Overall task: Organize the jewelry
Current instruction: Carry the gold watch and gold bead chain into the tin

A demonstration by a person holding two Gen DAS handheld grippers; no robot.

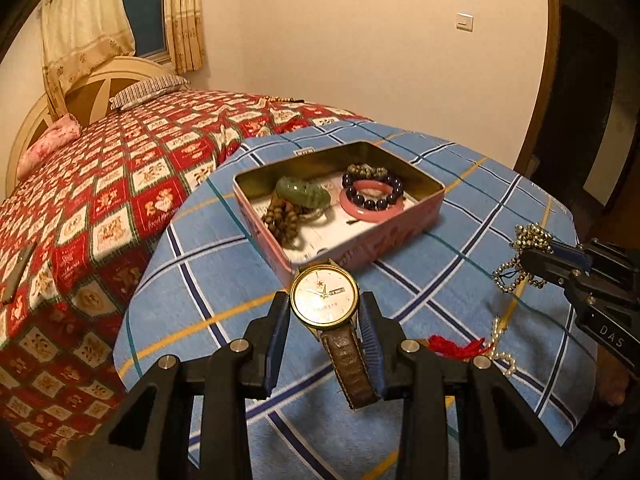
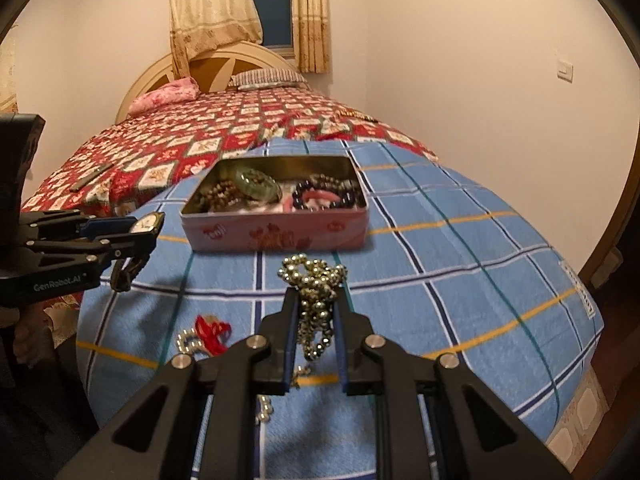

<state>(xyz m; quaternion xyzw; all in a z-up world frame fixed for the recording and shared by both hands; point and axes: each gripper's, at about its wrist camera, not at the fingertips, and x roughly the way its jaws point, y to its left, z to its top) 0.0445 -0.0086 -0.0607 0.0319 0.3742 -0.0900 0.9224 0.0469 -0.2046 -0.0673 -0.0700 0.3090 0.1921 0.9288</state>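
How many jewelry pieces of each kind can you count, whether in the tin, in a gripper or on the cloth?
Watches: 1, the gold watch.
Bangles: 2, green bangle, pink bangle.
Bead strings: 5, brown, dark, speckled, metallic, pearl with red tassel.
Total: 8

One open pink tin (image 1: 362, 246), one gold-cased wristwatch (image 1: 324, 294), one metallic bead string (image 2: 316, 292), one pearl strand with red tassel (image 1: 476, 346), four bracelets inside the tin, two grippers, two pillows, one wall switch (image 1: 465, 21).
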